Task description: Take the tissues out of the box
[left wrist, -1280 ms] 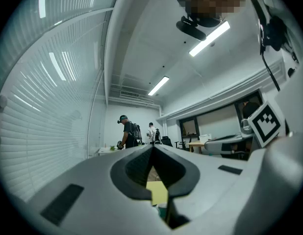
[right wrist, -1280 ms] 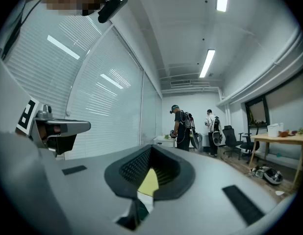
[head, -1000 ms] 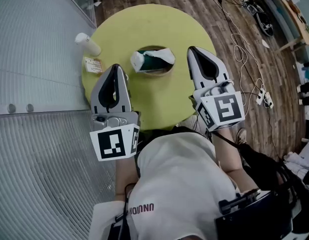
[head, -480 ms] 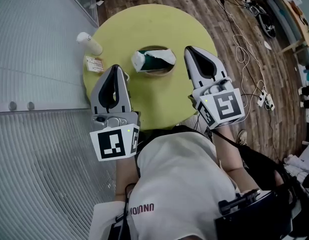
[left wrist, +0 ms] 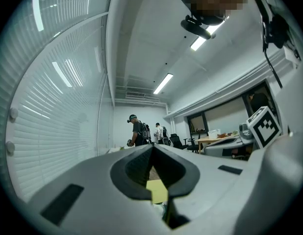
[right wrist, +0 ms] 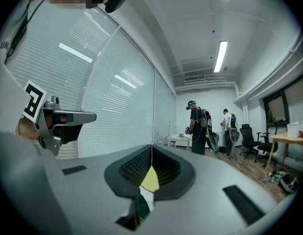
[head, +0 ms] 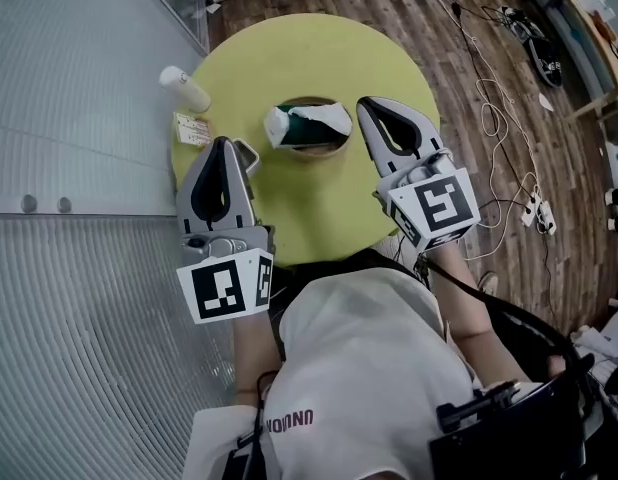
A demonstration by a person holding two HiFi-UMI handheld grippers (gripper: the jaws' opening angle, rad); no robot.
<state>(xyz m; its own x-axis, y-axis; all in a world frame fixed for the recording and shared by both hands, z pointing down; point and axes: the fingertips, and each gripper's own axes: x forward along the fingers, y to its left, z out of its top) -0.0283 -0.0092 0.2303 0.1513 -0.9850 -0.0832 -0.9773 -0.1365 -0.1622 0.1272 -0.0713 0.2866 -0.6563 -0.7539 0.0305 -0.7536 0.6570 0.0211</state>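
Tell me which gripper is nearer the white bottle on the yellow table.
Left. The left gripper sits just below and right of the white bottle in the head view; the right gripper is far across, beyond the tissue box.

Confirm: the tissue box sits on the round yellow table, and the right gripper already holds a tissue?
Not quite. The tissue box does sit on the round yellow table, but the right gripper holds nothing: the right gripper view shows its jaws shut together, empty.
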